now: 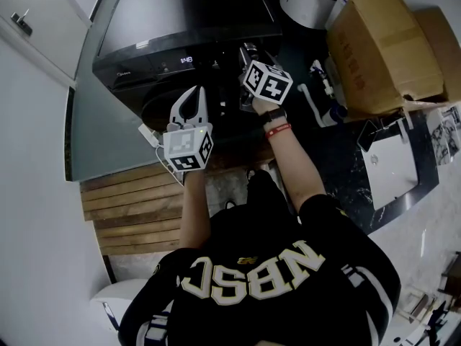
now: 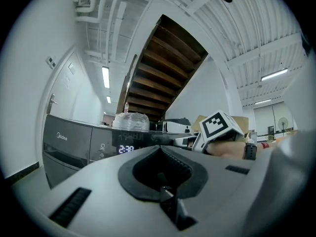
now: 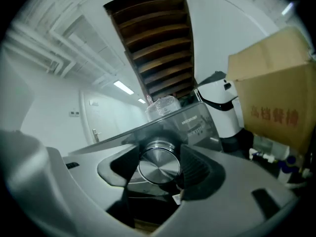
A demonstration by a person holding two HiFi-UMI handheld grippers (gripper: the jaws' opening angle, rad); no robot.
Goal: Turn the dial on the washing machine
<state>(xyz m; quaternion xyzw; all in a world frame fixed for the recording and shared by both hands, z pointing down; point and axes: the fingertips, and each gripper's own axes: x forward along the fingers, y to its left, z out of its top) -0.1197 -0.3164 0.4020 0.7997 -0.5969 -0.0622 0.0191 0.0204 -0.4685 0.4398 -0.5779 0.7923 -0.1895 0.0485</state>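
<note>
The right gripper (image 1: 250,51) is clamping the silver dial (image 3: 159,166) on the washing machine (image 1: 180,20). The left gripper (image 1: 193,94) is hovering near it, jaws together and empty.

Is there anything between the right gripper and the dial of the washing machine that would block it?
Nothing visible does. In the right gripper view the dial already sits between the fingers of the right gripper, which close in on it from both sides. No other object lies in front of it on the washing machine.

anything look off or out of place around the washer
Nothing stands out. The right gripper has its fingers squarely on the silver dial of the washing machine, whose display is lit; the left gripper hangs shut and empty.
</note>
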